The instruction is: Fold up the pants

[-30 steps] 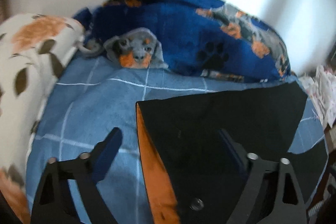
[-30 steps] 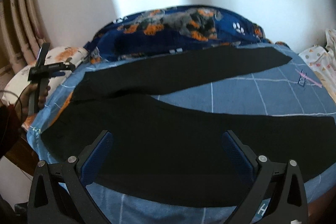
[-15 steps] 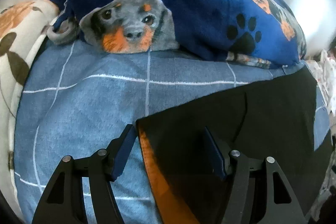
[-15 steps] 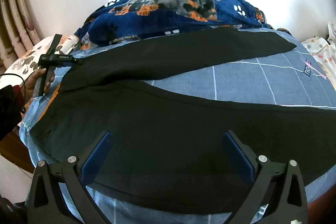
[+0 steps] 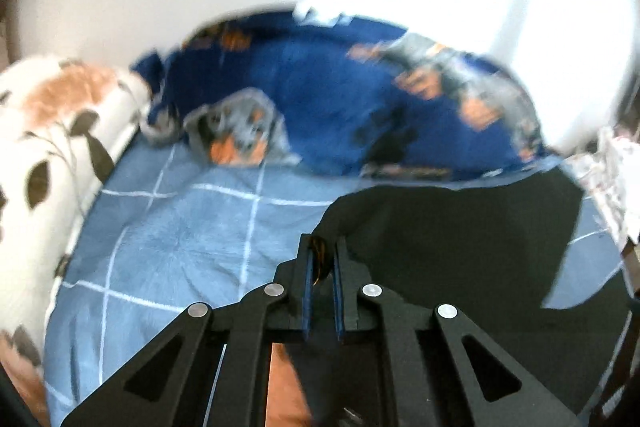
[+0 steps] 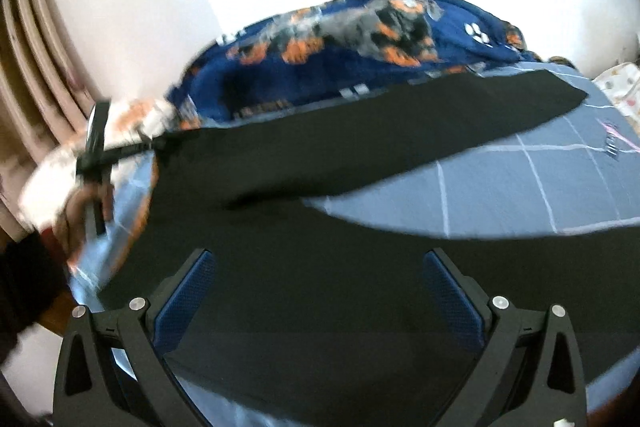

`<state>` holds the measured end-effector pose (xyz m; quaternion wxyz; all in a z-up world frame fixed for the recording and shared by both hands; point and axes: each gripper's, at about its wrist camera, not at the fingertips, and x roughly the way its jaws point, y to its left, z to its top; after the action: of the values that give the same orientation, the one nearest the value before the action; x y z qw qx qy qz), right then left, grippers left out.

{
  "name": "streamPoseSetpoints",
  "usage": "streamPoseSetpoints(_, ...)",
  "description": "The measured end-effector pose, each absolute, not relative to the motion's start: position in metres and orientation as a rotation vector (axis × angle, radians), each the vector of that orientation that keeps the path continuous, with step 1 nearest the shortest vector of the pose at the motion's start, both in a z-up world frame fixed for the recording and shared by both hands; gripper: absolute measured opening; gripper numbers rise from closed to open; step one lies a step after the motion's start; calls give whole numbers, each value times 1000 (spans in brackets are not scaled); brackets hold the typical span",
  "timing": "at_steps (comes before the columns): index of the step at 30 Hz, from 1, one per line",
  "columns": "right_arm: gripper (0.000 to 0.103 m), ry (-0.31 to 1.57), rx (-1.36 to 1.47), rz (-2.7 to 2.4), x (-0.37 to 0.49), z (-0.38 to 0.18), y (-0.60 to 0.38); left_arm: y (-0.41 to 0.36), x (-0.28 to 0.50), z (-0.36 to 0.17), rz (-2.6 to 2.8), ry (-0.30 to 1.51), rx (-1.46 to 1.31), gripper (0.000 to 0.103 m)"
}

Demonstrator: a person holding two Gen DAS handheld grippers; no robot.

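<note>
Black pants (image 6: pixel 320 267) with an orange lining lie spread on the blue checked bed (image 6: pixel 540 179), both legs running to the right. My left gripper (image 5: pixel 322 259) is shut on the waistband corner of the pants (image 5: pixel 440 227) and holds it lifted off the bed. It also shows in the right wrist view (image 6: pixel 120 151), at the far left with the far leg rising to it. My right gripper (image 6: pixel 320 291) is open and empty, hovering over the near leg.
A dark blue dog-print blanket (image 5: pixel 340 107) is heaped along the wall at the back. A white floral pillow (image 5: pixel 48 147) lies at the left. Pale patterned cloth (image 6: pixel 620 87) sits at the far right edge. A curtain (image 6: pixel 36 87) hangs at the left.
My left gripper has closed on the waistband corner and lifted it up. The right gripper stays open and has shifted a little over the near leg.
</note>
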<state>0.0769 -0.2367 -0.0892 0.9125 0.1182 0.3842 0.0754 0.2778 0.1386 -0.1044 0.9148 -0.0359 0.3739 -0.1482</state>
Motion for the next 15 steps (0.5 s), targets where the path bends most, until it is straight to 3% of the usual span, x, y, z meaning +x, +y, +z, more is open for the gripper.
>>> streamPoseSetpoints(6, 103, 811, 487, 364, 146, -78, -243, 121, 190, -61, -377, 639, -53, 9)
streamPoseSetpoints(15, 103, 912, 899, 420, 260, -129, -257, 118, 107, -71, -400, 666, -106, 9)
